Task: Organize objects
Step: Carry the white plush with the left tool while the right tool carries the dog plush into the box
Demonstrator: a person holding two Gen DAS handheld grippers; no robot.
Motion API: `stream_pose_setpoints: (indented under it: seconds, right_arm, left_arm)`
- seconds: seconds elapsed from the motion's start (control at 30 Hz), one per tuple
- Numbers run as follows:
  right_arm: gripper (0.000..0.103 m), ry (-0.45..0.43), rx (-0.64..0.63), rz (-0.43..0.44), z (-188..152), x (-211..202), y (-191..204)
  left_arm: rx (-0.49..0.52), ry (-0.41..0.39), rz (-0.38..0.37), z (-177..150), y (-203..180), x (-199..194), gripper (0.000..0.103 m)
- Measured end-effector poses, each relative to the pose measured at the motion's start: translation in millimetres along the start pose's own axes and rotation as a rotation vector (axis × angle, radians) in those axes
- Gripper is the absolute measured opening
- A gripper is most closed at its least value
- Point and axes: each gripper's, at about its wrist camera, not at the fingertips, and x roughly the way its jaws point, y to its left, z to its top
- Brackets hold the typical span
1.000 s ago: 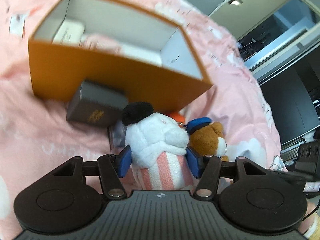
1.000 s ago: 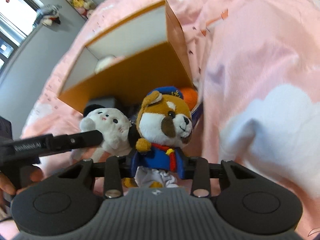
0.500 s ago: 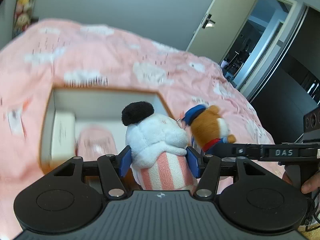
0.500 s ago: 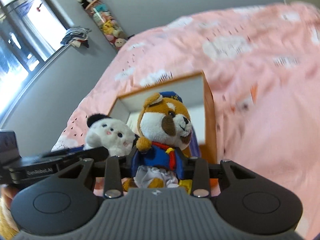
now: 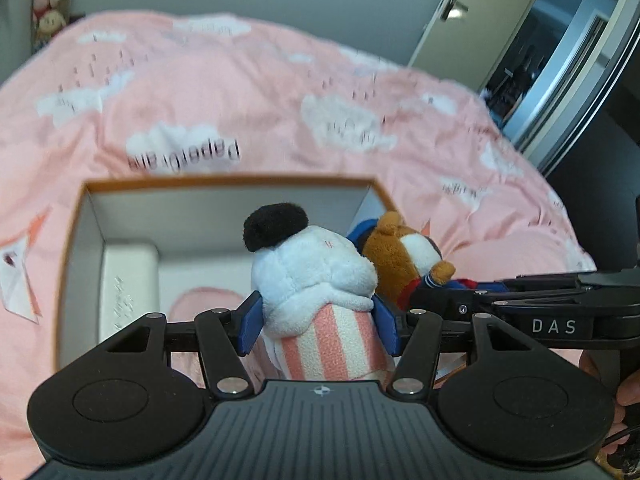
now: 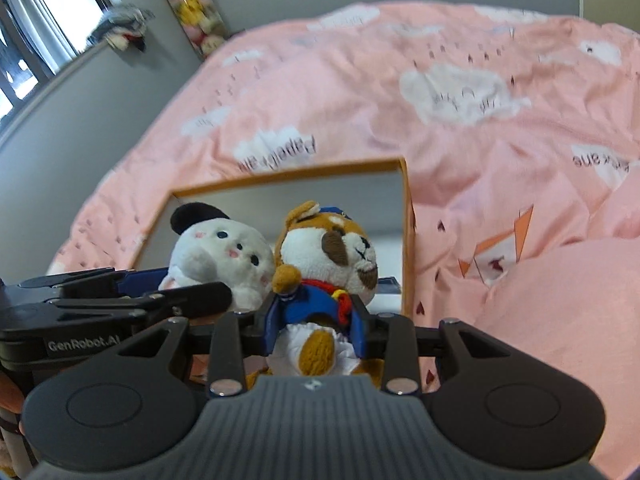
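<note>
My left gripper point(image 5: 318, 326) is shut on a white plush with a black ear and pink-striped body point(image 5: 316, 276), held above the open orange box point(image 5: 224, 181). My right gripper point(image 6: 316, 328) is shut on a brown-and-white plush dog in a blue sailor suit point(image 6: 324, 264), right beside the white plush point(image 6: 224, 256) and over the same box point(image 6: 288, 174). The dog also shows in the left wrist view point(image 5: 404, 256). Inside the box lie a white case point(image 5: 128, 284) and a pink item point(image 5: 200, 304).
The box rests on a pink cloud-print bedspread point(image 5: 240, 92). A grey wall and an open door point(image 5: 560, 60) are behind. A window and a tube of plush toys point(image 6: 192, 8) stand at the far left in the right wrist view.
Both grippers have risen from beside the box front to above its opening, each carrying its plush. The views now look down into the box from higher up.
</note>
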Motion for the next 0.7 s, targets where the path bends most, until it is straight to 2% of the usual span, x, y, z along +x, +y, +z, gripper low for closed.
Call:
stream_pose_setpoints:
  seconds: [0.4, 0.7]
  right_arm:
    - [0.037, 0.186, 0.006, -0.016, 4, 48, -14]
    - [0.040, 0.267, -0.016, -0.035, 11, 58, -12]
  left_arm:
    - [0.030, 0.143, -0.010, -10, 8, 50, 0.067]
    - [0.058, 0.174, -0.032, -10, 13, 55, 0.073]
